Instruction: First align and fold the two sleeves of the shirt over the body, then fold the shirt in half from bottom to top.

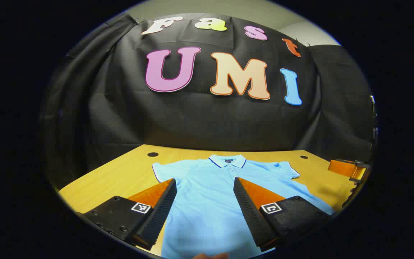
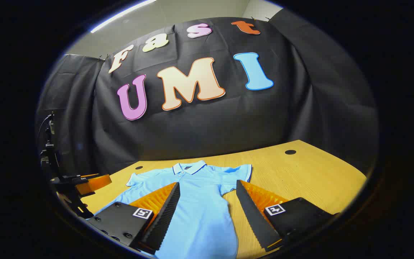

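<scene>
Shirt (image 1: 207,201): 1, with 2 sleeves

A light blue short-sleeved polo shirt (image 1: 207,194) lies flat at lower centre of the left gripper view on the yellow wooden table (image 1: 120,176), collar toward the black cloth wall (image 1: 192,122) behind.

We see a black cloth wall (image 1: 199,122) hanging in folds behind a wooden table (image 1: 120,176), and it fills most of both views. The tabletop (image 2: 300,172) is yellowish with a visible grain and has small dark round holes (image 1: 152,154) near its far edge, at about 11 and 1 o'clock in the left gripper view. Above the cloth runs a pale wall or ceiling (image 2: 192,10), and a bright strip of light (image 2: 120,14) crosses it at 11 o'clock in the right gripper view.
</scene>
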Demonstrator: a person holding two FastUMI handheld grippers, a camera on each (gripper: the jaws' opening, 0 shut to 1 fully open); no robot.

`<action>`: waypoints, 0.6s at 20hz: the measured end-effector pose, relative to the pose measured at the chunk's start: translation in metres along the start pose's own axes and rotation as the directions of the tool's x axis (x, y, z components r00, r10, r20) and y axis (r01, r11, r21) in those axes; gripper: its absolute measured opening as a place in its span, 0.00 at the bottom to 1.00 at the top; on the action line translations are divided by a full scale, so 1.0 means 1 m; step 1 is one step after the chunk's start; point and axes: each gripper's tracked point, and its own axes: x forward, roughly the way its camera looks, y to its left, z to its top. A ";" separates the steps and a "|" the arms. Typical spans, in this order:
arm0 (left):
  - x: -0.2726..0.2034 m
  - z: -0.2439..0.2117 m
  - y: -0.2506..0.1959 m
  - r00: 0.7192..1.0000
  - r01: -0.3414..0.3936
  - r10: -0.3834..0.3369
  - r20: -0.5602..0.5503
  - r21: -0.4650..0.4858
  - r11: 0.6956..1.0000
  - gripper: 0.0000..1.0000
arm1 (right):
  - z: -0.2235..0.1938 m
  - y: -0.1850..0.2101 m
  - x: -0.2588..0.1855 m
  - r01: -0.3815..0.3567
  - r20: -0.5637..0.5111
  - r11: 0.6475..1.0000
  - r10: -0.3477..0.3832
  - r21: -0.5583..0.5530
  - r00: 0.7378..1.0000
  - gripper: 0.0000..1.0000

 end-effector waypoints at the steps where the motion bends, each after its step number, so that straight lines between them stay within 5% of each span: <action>1: -0.001 0.001 0.001 1.000 0.001 -0.001 0.002 -0.002 1.000 0.95 | 0.000 0.001 0.000 0.001 0.003 1.000 -0.001 -0.002 1.000 0.97; 12: -0.005 -0.003 0.006 1.000 -0.004 0.004 -0.003 -0.018 1.000 0.95 | -0.003 0.003 0.003 -0.001 -0.005 1.000 0.001 -0.028 1.000 0.98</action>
